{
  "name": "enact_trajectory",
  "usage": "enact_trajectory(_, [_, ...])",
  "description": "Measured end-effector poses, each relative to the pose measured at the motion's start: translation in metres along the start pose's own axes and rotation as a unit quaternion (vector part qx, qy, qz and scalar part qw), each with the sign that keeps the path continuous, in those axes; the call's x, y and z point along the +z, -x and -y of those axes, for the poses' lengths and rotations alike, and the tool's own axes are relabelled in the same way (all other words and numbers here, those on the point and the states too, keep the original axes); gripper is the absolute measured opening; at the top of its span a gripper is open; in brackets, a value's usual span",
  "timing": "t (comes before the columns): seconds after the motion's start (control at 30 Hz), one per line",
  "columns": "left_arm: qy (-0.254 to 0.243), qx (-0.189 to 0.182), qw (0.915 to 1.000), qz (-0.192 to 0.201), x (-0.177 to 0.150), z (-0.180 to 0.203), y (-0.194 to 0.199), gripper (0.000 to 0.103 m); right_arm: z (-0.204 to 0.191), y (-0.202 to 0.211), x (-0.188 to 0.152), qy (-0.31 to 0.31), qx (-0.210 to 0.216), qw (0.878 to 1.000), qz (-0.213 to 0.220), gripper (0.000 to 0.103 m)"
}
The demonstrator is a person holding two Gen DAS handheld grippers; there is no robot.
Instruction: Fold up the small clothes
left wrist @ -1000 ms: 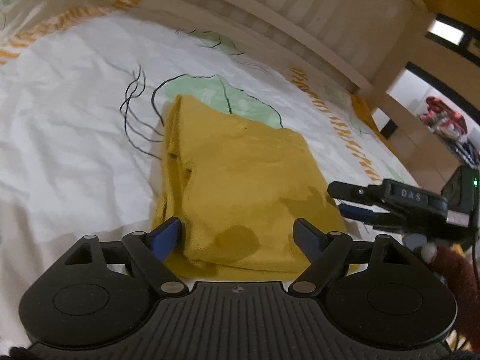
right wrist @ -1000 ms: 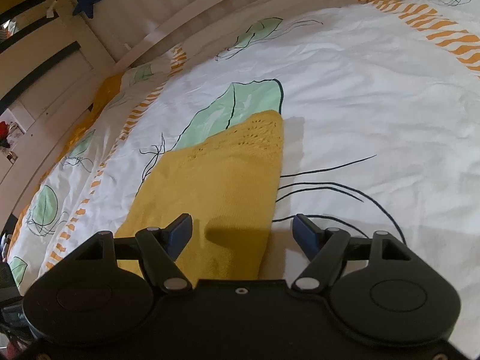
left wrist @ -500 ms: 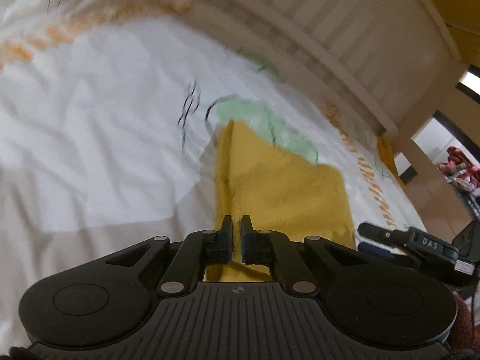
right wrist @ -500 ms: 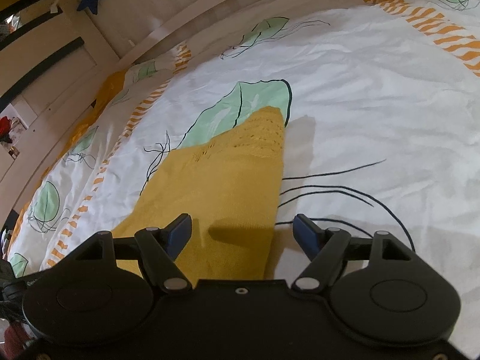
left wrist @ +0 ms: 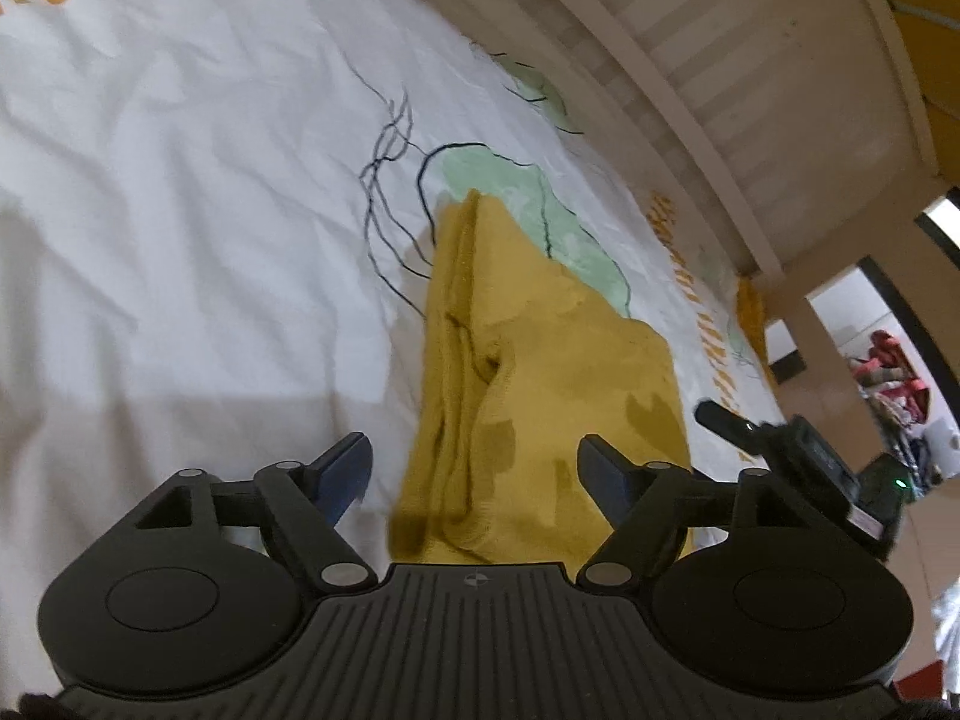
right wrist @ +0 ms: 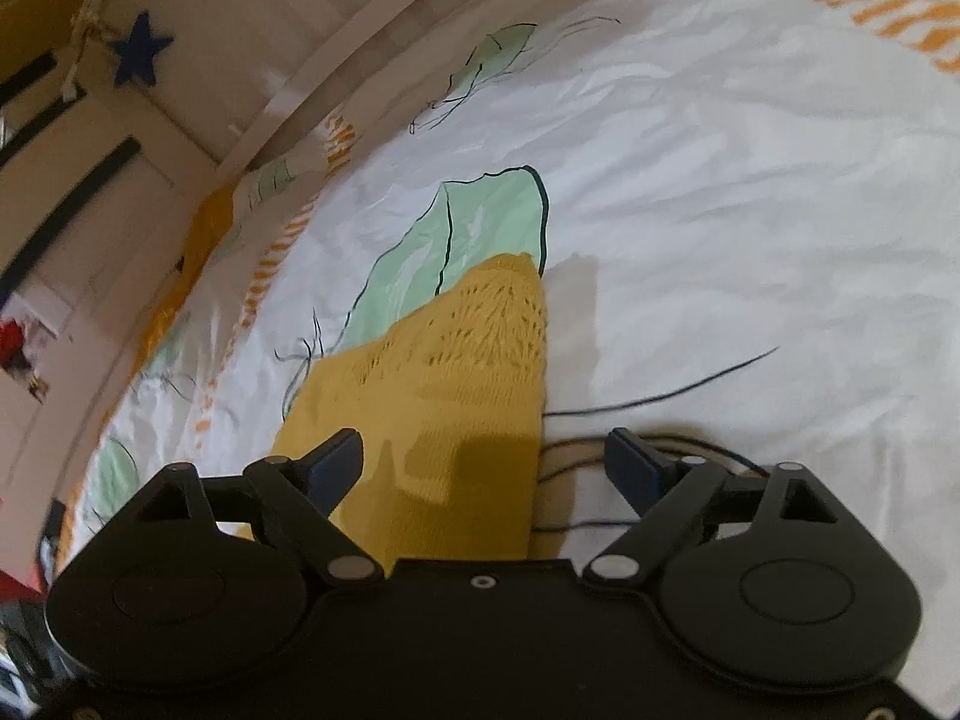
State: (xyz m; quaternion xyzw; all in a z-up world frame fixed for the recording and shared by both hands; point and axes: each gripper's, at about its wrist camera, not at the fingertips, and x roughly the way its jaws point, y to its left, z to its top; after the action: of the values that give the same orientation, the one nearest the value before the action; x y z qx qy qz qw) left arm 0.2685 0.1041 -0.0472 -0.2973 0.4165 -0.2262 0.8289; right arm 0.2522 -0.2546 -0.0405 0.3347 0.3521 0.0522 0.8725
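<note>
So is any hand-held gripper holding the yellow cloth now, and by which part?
Neither. Both jaws are opening over the yellow cloth, near its close edge, pads not pressing it.

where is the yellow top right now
The yellow top lies folded on the white sheet, its far corner over a green leaf print, just ahead of both grippers.

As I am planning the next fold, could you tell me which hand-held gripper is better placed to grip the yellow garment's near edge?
Probably the left hand-held gripper: its opening jaws straddle the yellow garment at its layered near edge. The right hand-held gripper, also opening, spans only the garment's side edge, half over the bedsheet.
</note>
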Motion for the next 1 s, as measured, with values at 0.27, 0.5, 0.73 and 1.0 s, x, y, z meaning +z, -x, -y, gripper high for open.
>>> enact_trajectory(0.27, [0.018,-0.027,0.9994,-0.012,-0.001,0.004,-0.015,0.08,-0.002,-0.027,0.007,-0.009,0.052,0.998,-0.016,0.097])
enact_trajectory(0.5, [0.018,-0.053,0.9964,-0.064,0.002,0.019,-0.046,0.08,-0.014,-0.044,0.007,0.01,0.065,0.997,-0.031,0.103])
enact_trajectory(0.73, [0.059,-0.088,0.9859,-0.13,0.002,0.02,-0.067,0.02,-0.003,-0.04,0.008,-0.005,0.063,0.997,-0.047,0.04])
enact_trajectory(1.0, [0.079,-0.113,0.9779,-0.157,-0.027,0.041,-0.033,0.019,-0.016,-0.001,-0.003,0.001,0.069,0.995,-0.078,0.039])
